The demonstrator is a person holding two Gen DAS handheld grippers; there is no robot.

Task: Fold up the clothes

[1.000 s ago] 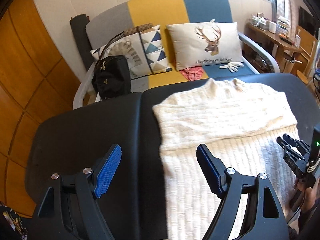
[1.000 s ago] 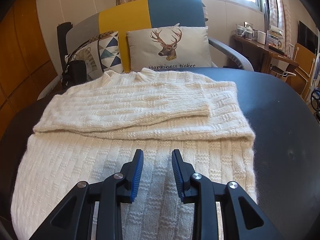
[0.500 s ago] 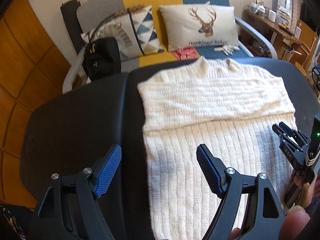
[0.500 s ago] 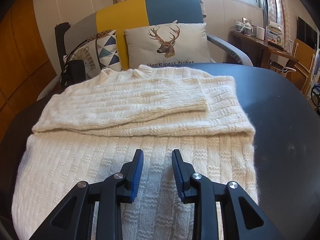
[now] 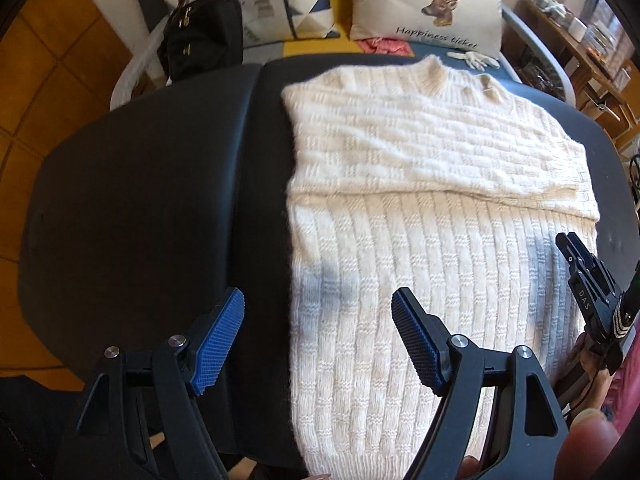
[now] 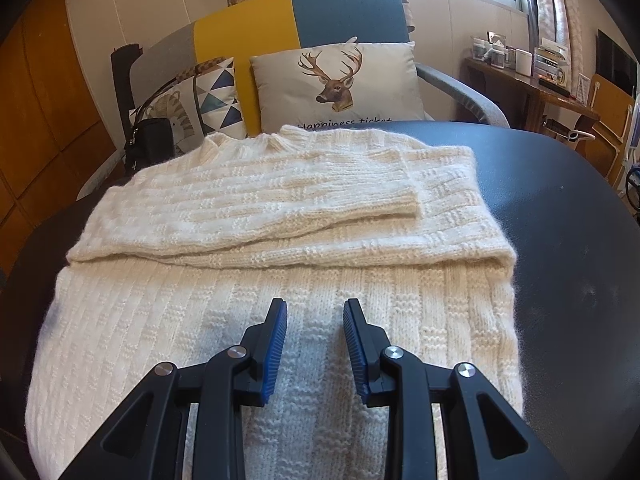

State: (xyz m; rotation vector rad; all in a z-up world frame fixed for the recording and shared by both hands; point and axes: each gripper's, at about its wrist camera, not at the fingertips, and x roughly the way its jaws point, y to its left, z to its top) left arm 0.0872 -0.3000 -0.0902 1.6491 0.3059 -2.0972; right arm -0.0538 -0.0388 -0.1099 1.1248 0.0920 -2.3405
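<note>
With both sleeves already folded across its chest, the cream knit sweater [image 5: 432, 216] lies flat on the dark tabletop [image 5: 152, 200], collar toward the sofa [image 6: 336, 16] and hem toward the person, so the step in hand looks like the bottom-up fold of the body.

The left gripper [image 5: 318, 340] hangs steeply over the sweater's left edge with its fingers [image 5: 416, 344] released and spread wide; 1 blue pad sits above bare tabletop and the other above the knit, with nothing pinched between them. The right gripper [image 6: 316, 344] is angled down over the lower middle of the garment, its fingers [image 6: 276, 344] part-way apart (a narrow gap, with only flat ribbing visible behind it), and the pads do not appear to press on any cloth. Whether their tips brush the knit I cannot tell.

In my judgement the next move calls for both grippers to reach the hem, 1 near each bottom corner, and clench on the edge there. The right one seems too central for a square fold and would need to shift outward. The hem itself is at the near edge, mostly hidden under the grippers, so the approach must be low and close to the person. The knit looks thick and soft, so a shallow bite may slip off.
</note>
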